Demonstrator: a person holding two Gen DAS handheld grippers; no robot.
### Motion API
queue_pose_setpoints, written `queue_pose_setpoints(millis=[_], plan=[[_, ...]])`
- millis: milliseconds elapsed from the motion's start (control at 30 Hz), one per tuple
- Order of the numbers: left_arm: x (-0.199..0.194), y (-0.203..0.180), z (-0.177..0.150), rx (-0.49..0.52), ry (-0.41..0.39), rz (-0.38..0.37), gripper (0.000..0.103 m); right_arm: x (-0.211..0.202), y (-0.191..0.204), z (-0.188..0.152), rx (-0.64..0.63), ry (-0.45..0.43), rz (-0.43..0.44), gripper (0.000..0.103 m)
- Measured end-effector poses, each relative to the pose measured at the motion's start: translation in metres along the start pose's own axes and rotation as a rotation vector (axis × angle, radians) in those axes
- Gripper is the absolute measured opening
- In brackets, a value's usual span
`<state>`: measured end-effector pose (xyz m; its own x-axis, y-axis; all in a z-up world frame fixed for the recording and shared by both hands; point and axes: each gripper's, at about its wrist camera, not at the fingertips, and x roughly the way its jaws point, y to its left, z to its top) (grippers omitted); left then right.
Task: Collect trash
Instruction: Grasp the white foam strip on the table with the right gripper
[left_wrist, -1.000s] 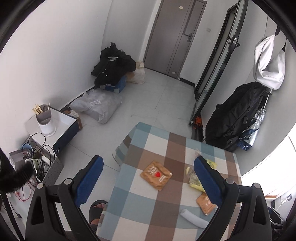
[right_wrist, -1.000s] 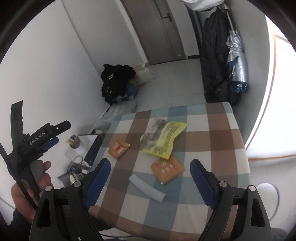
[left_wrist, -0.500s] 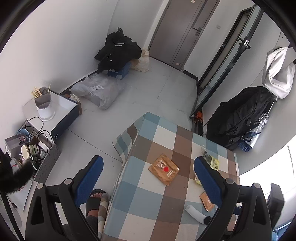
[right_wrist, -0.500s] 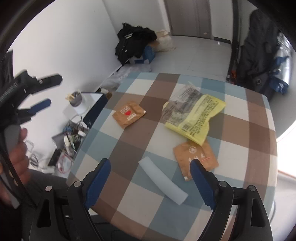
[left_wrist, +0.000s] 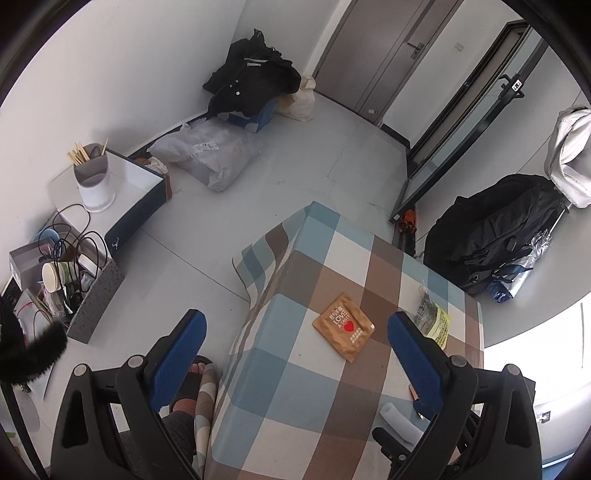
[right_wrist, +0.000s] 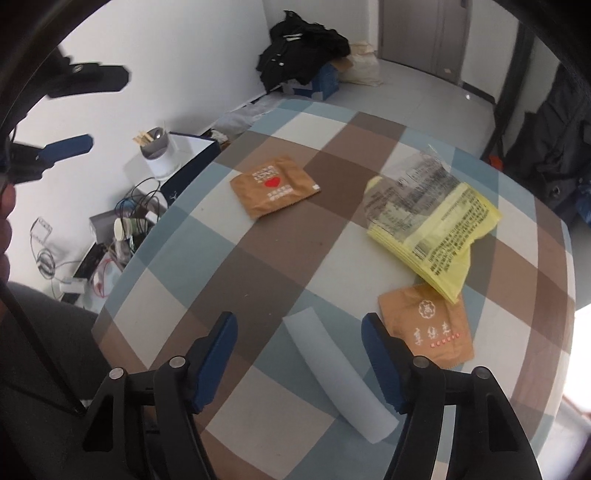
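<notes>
Left wrist: cup (left_wrist: 94, 181) holds chopsticks (left_wrist: 77, 153); both grippers' fingers (right_wrist: 380, 360) spread, empty.

Daylit room, fisheye views, blur on the right wrist camera

Daylight pours in from a blown-out white window (left_wrist: 535, 373) at the lower right of both views, leaving the walls evenly bright and shadows soft. Both pictures bend strongly toward a black round rim. The left wrist view is sharp; the right wrist view is softer, with the left claw (right_wrist: 79, 110) smeared at its upper left edge.
</notes>
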<state>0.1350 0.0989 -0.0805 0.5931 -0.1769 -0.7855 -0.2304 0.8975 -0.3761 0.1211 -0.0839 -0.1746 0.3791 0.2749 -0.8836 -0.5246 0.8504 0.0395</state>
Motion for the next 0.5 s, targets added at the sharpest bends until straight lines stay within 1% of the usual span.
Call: queue_pose_setpoints(millis=[33,67,200,267,300,367,433,500], plan=[[0.001,0.0,0.001,-0.001,0.004,-0.001,0.097,0.001,0.003,0.0,-0.02,0.001,-0.009,0.067],[0.002,-0.001,0.001,-0.002,0.008,-0.002,0.097,0.002,0.006,-0.001,-0.042,0.002,-0.017,0.062],[0.004,-0.002,0.001,0.003,0.018,0.007,0.097,0.01,0.013,-0.003,-0.102,0.02,-0.071,0.053],[0.006,-0.003,0.001,0.004,0.03,0.01,0.097,0.015,0.017,-0.004,-0.149,0.032,-0.117,0.043],[0.006,-0.003,0.002,0.001,0.033,0.007,0.097,0.015,0.018,-0.005,-0.162,0.027,-0.124,0.041],[0.007,-0.004,0.001,0.004,0.034,0.011,0.097,0.014,0.018,-0.006,-0.164,0.02,-0.124,0.033],[0.008,-0.005,0.0,0.012,0.037,0.022,0.097,0.014,0.018,-0.007,-0.176,0.016,-0.145,0.03],[0.009,-0.006,0.0,0.01,0.041,0.023,0.097,0.014,0.018,-0.009,-0.183,0.015,-0.168,0.023]])
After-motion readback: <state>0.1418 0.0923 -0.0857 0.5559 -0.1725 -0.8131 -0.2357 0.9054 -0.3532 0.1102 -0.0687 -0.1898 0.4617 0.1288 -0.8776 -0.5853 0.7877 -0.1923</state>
